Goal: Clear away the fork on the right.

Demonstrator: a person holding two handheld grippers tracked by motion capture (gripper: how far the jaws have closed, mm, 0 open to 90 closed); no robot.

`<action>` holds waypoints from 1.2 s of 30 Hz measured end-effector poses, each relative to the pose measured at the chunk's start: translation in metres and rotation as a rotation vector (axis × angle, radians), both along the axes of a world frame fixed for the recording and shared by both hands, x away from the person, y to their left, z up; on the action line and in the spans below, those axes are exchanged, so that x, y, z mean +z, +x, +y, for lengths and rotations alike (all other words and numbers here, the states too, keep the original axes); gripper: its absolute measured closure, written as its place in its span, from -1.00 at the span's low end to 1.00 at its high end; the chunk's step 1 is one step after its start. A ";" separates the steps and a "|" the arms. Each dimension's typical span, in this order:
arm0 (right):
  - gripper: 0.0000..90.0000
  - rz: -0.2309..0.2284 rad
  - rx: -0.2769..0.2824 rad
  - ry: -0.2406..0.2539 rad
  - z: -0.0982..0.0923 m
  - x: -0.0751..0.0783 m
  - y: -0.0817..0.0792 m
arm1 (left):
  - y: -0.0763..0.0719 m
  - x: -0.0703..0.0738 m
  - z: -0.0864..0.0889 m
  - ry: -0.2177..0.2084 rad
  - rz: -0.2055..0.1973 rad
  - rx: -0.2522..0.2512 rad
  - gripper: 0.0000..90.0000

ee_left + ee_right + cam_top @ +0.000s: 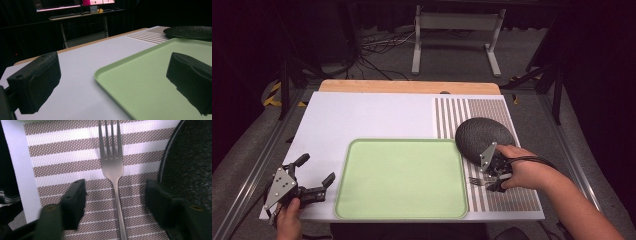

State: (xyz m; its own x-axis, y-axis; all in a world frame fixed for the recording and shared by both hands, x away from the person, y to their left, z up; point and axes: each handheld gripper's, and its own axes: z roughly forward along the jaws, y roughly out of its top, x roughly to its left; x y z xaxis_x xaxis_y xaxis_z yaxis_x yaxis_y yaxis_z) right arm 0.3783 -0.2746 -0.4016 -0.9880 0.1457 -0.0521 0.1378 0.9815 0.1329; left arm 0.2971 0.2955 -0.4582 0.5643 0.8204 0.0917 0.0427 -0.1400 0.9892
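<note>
A metal fork (113, 167) lies on the brown-and-white striped placemat (62, 152), tines pointing away from the camera. My right gripper (115, 186) is low over it with one jaw on each side of the handle and a gap on both sides, so it is open. In the high view the right gripper (490, 182) sits at the fork (476, 180), just right of the green tray (343, 175). My left gripper (318, 168) rests open at the table's front left corner. Its jaws point across the tray's (140, 82) near corner, and the left gripper (115, 65) holds nothing.
A dark round textured plate (482, 135) lies on the placemat (472, 112) just behind the right hand, close to the right jaw (190, 157). The white table top (362, 117) stretches behind the tray. A metal stand (457, 30) and cables are on the floor beyond.
</note>
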 end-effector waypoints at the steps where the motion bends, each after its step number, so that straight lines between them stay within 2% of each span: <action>1: -0.07 0.008 0.003 -0.008 0.000 -0.001 0.000 | 0.000 0.000 0.000 0.000 0.000 0.000 -1.00; 2: -0.07 0.008 0.003 -0.008 0.000 -0.001 0.000 | 0.000 0.000 0.000 0.000 0.000 0.000 -1.00; 3: 0.08 0.029 0.012 -0.029 0.000 -0.003 0.001 | 0.000 0.000 0.000 0.000 -0.002 0.002 -1.00; 9: 0.38 0.049 0.079 -0.098 0.001 -0.009 0.003 | 0.000 0.000 0.000 0.001 -0.001 0.002 -1.00; 13: 0.56 0.047 0.110 -0.120 0.002 -0.012 0.005 | 0.000 0.000 0.000 0.001 -0.002 0.001 -1.00; 15: 0.59 0.047 0.116 -0.126 0.003 -0.012 0.005 | 0.000 0.000 0.000 0.000 -0.001 0.001 -1.00; 16: 0.71 0.048 0.123 -0.127 0.004 -0.013 0.006 | 0.000 0.000 0.000 0.002 0.000 0.000 -1.00; 19: 0.88 0.051 0.131 -0.140 0.004 -0.013 0.007 | 0.000 0.000 0.000 0.003 -0.001 -0.001 -1.00; 25: 0.89 0.049 0.149 -0.151 0.005 -0.013 0.006 | 0.000 0.000 -0.001 0.004 -0.001 -0.001 -1.00; 36: 0.90 0.051 0.145 -0.148 0.004 -0.013 0.006 | 0.000 0.000 -0.001 0.002 -0.001 -0.003 -1.00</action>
State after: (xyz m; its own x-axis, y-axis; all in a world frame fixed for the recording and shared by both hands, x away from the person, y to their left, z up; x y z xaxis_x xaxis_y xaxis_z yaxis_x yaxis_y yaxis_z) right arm 0.3848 -0.2702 -0.4142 -0.9999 -0.0034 -0.0123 -0.0032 0.9998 -0.0182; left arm 0.2973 0.2946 -0.4582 0.5667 0.8185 0.0941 0.0409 -0.1420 0.9890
